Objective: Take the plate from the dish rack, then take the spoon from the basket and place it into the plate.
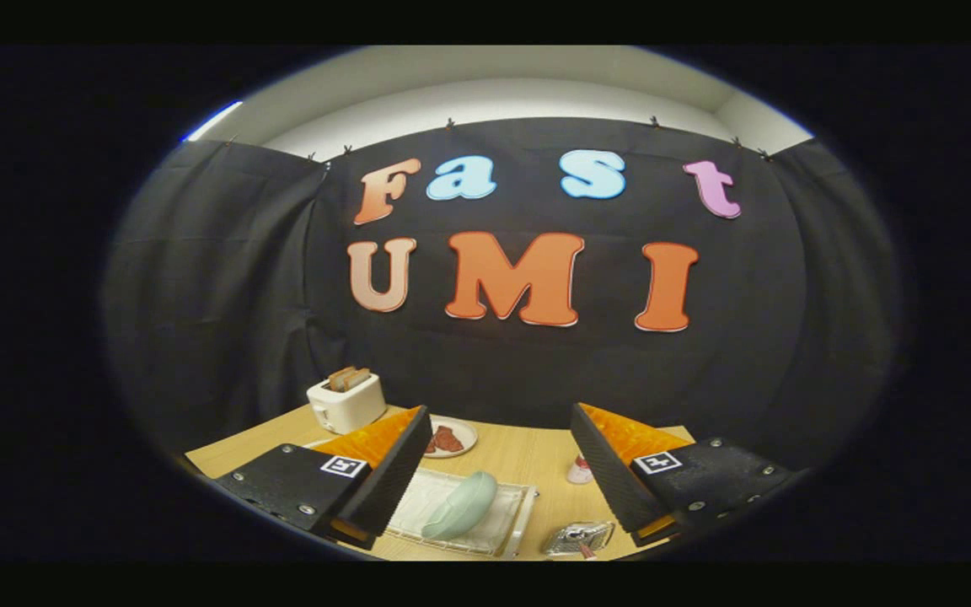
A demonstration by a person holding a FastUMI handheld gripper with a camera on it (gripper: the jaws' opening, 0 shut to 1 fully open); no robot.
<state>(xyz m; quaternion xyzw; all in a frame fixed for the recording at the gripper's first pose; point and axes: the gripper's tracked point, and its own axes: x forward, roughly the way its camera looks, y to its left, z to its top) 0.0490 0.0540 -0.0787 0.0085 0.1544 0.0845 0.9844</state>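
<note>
Fingers apart, nothing held, hovering above table. Plate stands on edge in dish rack, lower centre between them. Basket lower right. Suggest: descend, straddle plate rim, clamp squarely, lift straight.

A white toaster stands on the wooden table in the lower left of the frame, close to the black cloth wall, with two slices of toast poking out of its top. To its right, nearer the centre, a small round dish holds reddish-brown pieces. Lower centre-right sits a small white and red object, too small to identify
</note>
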